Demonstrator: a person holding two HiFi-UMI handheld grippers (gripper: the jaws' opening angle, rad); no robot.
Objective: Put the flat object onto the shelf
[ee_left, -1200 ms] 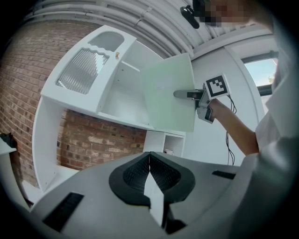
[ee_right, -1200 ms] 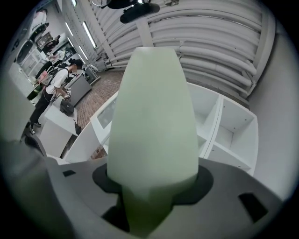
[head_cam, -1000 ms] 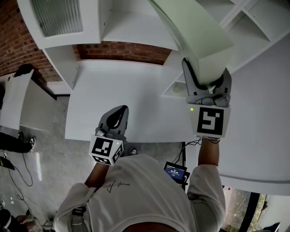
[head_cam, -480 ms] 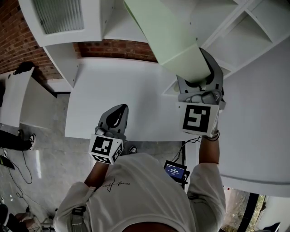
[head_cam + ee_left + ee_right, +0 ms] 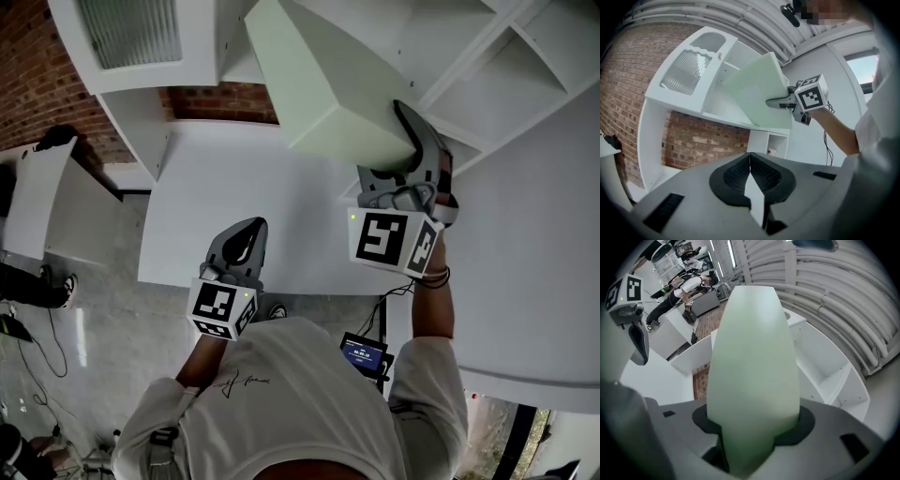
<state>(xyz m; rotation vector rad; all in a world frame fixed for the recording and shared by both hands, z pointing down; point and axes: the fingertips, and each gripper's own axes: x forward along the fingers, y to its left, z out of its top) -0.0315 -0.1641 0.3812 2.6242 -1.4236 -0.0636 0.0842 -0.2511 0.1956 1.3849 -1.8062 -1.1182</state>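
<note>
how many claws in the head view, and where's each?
2. Left claw is low over the white table near its front edge, shut and empty. Right claw is up near the shelf, shut on the pale green flat board. None looks hidden.

Seen from above, the left gripper (image 5: 249, 230) is low in front of the torso on a bent left forearm (image 5: 200, 361), pointing forward, its jaws pressed together with nothing between them. The right gripper (image 5: 405, 141) sits higher and further forward on an outstretched right forearm (image 5: 432, 314), jaws clamped on the near end of a pale green flat panel (image 5: 323, 84).
</note>
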